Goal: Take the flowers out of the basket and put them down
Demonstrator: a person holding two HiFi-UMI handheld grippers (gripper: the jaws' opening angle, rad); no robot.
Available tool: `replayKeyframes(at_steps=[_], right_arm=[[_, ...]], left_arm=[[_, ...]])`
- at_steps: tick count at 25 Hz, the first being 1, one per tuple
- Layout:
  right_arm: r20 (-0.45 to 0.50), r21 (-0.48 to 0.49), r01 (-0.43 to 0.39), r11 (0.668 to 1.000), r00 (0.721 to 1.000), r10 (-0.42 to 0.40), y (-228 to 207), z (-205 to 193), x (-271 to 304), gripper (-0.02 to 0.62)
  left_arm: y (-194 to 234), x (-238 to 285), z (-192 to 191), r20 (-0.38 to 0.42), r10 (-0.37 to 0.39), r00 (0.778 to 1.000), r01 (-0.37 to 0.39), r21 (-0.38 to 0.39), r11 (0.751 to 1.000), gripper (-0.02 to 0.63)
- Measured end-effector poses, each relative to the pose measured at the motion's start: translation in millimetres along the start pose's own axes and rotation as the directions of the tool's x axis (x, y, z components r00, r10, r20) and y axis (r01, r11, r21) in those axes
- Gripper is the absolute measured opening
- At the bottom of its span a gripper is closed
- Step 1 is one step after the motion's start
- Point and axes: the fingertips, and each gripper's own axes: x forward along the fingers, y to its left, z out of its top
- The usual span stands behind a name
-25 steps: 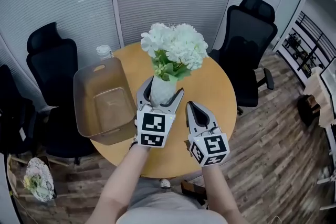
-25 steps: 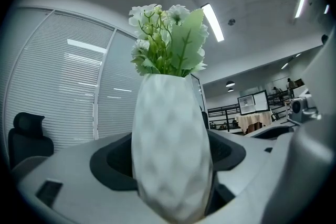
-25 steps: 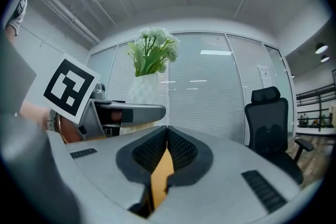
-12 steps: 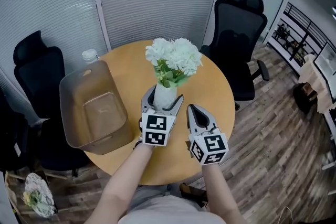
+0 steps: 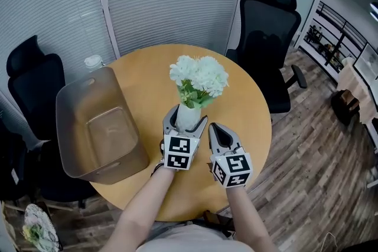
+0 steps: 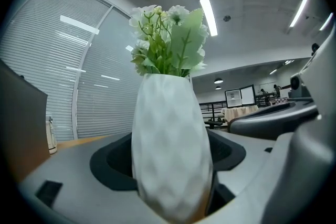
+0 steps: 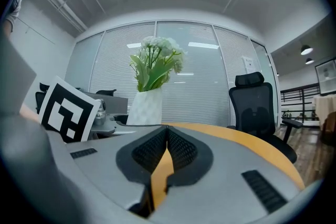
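My left claw pinches the white vase round its belly, with the flowers upright above it. It is out of the basket and low over the table near my edge; whether its base touches the wood I cannot tell. My right claw is pressed together, empty, just beside. The vase looks smooth and rounded and narrows toward the foot, so I judge it could slip or tilt in my pads if I loosen before it stands. The blooms make it top-heavy, and releasing it off-level could tip it. If I pull back crooked, a jaw or my right claw might knock it over.
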Motion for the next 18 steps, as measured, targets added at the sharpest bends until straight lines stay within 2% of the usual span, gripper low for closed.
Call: replayKeyframes(at_steps=[5, 11, 18], right_arm=[[-0.018, -0.032, 0.008, 0.999, 1.000, -0.009, -8.6, -22.0, 16.9, 0.025], [-0.038, -0.041, 0.020, 0.999, 0.999, -0.022, -17.6, -35.1, 22.3, 0.023], [-0.049, -0.042, 0.035, 0.998, 0.998, -0.037, -21.4, -48.4, 30.2, 0.025]], left_arm=[[2.3, 11.7, -26.2, 0.004, -0.016, 1.000, 0.016, -0.005, 1.000, 0.385], [-0.1, 19.5, -33.7, 0.073, -0.028, 0.997, 0.028, -0.007, 1.000, 0.385], [2.7, 25.1, -50.8, 0.089, -0.025, 0.996, 0.025, 0.001, 1.000, 0.385]])
